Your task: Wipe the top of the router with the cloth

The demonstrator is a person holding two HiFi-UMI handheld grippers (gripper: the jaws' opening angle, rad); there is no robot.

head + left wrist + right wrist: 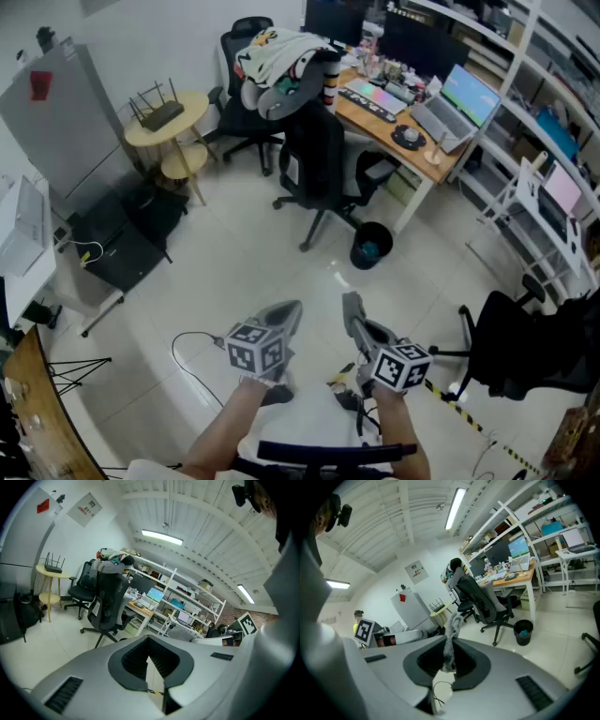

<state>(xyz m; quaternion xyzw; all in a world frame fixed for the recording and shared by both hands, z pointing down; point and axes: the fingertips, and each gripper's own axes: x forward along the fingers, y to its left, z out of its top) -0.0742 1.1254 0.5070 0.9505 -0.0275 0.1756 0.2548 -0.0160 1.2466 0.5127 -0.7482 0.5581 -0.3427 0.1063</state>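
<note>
The black router [161, 113] with upright antennas sits on a round yellow side table [192, 105] at the far left of the room, several steps from both grippers. It is small in the left gripper view [53, 567] and in the right gripper view [437, 605]. My right gripper [352, 307] is held low over the white floor, shut on a strip of grey cloth [451, 639] that sticks up between its jaws [450, 660]. My left gripper [284, 316] is beside it with its jaws together [149, 641] and nothing in them.
Between me and the table are a black office chair [319, 164] and a black bin [371, 246]. A black bag [122, 246] lies below the side table, next to a grey cabinet [58, 122]. A desk [398, 127] with a laptop, shelving [544, 141] and another chair [530, 347] stand to the right.
</note>
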